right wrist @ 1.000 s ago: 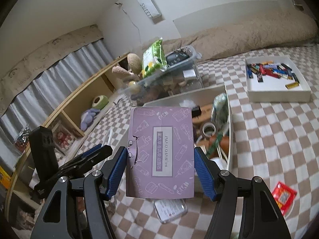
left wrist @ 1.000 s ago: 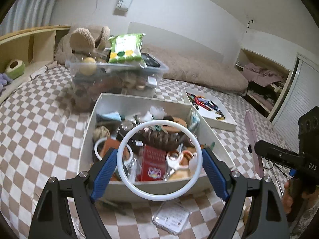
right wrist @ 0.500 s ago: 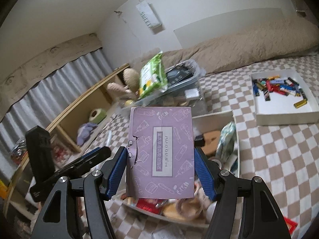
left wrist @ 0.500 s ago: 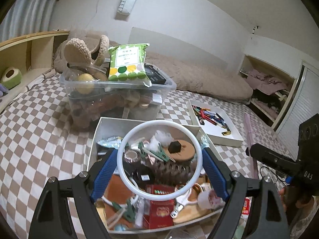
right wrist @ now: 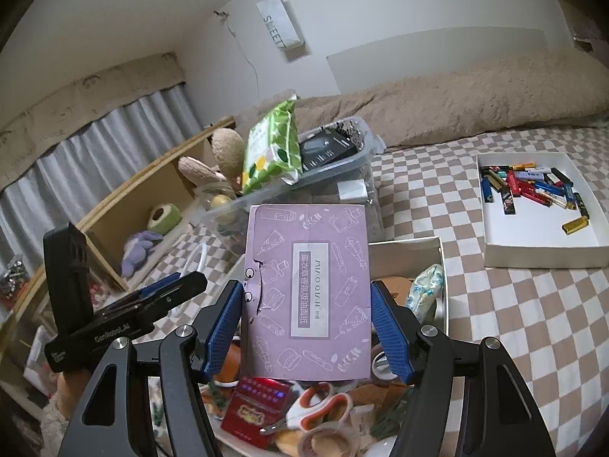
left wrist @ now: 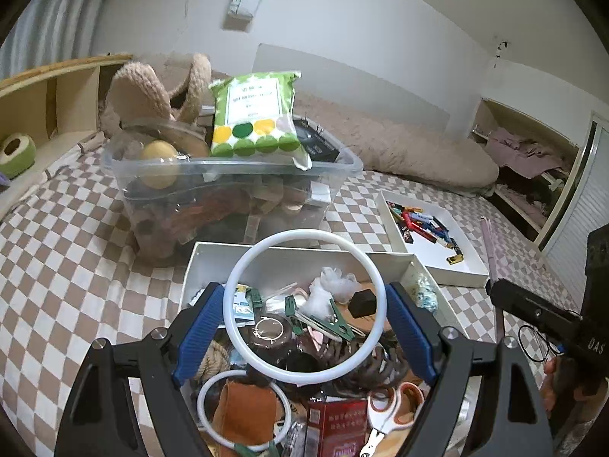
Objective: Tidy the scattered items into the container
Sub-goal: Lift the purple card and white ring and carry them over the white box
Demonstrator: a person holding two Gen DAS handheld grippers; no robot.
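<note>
Lying across the room: a bed [left wrist: 76, 251] under a brown-and-white checked cover, one long beige bolster [right wrist: 456, 103] along the wall. Sitting on the cover: three containers, namely one clear plastic tub [left wrist: 236, 186] heaped with things, one white box [left wrist: 198, 262] crammed with odds and ends, and one shallow white tray [right wrist: 540, 240] of lighters. Leaning on top of the tub: one green packet of wipes [left wrist: 257, 114].

Hovering over the white box: left claw [left wrist: 304, 318], blue pads pressing both sides of one white ring [left wrist: 304, 306], holding it above the clutter. Lying flat in the box below: a second, smaller white ring [left wrist: 207, 411]. Also showing in the box: one pair of orange-handled scissors [right wrist: 323, 407], one red carton [right wrist: 255, 407], several green clips.

Hovering beside it, also over the box: right claw [right wrist: 306, 327], pads gripping one purple paper packet [right wrist: 308, 289] by its two side edges, packet standing upright above the box contents.
</note>
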